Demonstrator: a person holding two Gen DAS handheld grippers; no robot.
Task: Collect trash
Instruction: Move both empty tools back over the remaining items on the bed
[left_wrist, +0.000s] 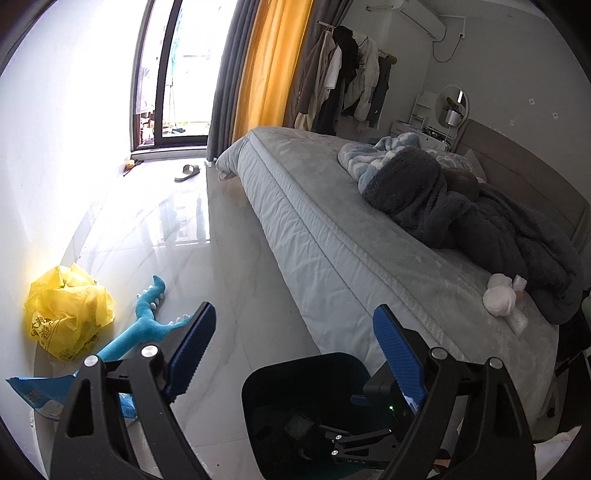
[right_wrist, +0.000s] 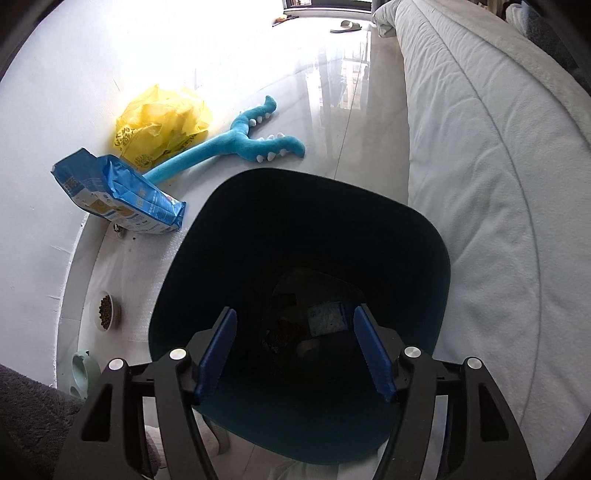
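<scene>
A: So, how do the claws stand?

B: The right claw (right_wrist: 295, 350) is spread wide, pinching nothing, hanging over the mouth of the dark bin (right_wrist: 424, 236). Between its blue pads (right_wrist: 218, 350), deep inside, lies some trash: a pale blue-white wrapper (right_wrist: 327, 317) and dark crumbs, too dim to name.

A: And the left?

B: The left claw (left_wrist: 295, 347) is spread too, empty, above the floor (left_wrist: 236, 258), with the bin's rim at about 6 o'clock in its view.

A: What borders the bin?

B: From the right wrist, the bed (right_wrist: 498, 184) edge runs close along the bin from 1 to 4 o'clock. At 10 o'clock lies a blue bag (right_wrist: 122, 192) against the wall, beyond it a crumpled yellow plastic bag (right_wrist: 162, 122) and a blue plush toy (right_wrist: 243, 144), all near one another. A bowl of kibble (right_wrist: 105, 310) sits at 8 o'clock.

A: Open room?

B: A bare strip of floor runs between wall and bed toward 12 o'clock, up to a slipper (left_wrist: 187, 172). On the bed, at 3 o'clock from the left wrist, white crumpled wads (left_wrist: 500, 295) lie beside a dark blanket (left_wrist: 498, 229).
</scene>
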